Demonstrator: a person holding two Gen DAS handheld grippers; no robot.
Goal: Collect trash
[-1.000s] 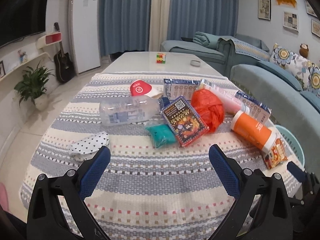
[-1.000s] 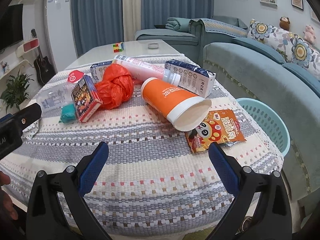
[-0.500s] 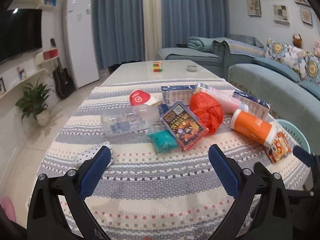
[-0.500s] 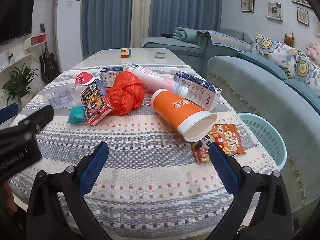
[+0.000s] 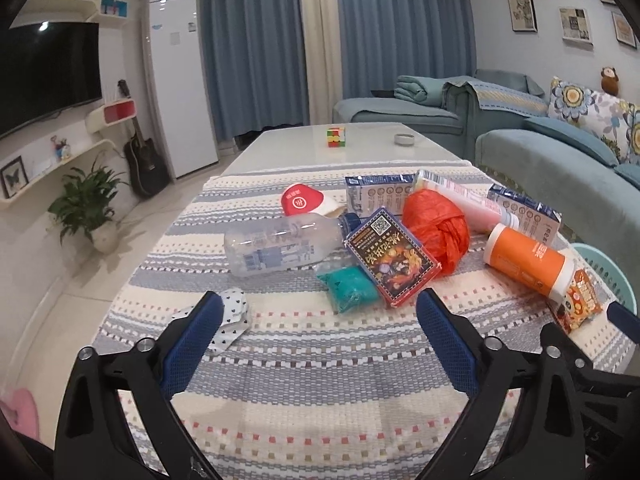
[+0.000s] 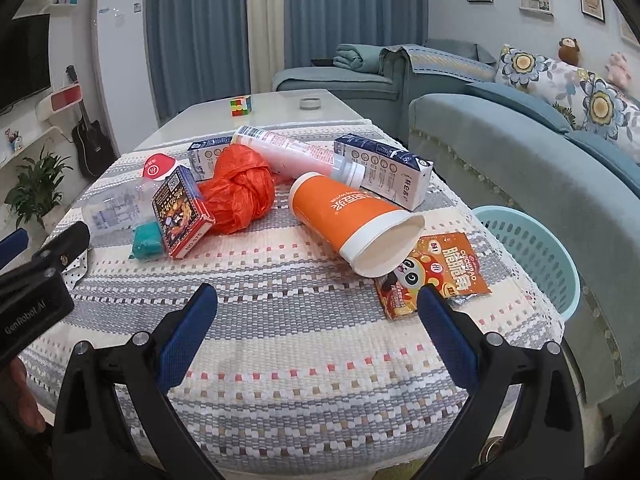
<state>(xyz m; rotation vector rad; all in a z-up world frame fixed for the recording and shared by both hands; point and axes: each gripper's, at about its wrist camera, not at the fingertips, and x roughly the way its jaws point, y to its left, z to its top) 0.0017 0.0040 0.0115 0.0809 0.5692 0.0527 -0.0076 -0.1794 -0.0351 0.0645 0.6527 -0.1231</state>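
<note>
We find both claws, left claw (image 5: 318, 304) and right claw (image 6: 318, 294), agape, empty | orange cup (image 6: 352, 216) lies nearest basket (image 6: 532, 248), likeliest first pick.

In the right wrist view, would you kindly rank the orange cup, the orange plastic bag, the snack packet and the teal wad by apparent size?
1. orange cup, nearest
2. orange plastic bag and snack packet: alike, unranked
3. teal wad

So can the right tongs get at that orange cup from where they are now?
Probably yes. The right tongs are open, and only bare tablecloth lies between them and the orange cup, which lies on its side, mouth toward them.
</note>
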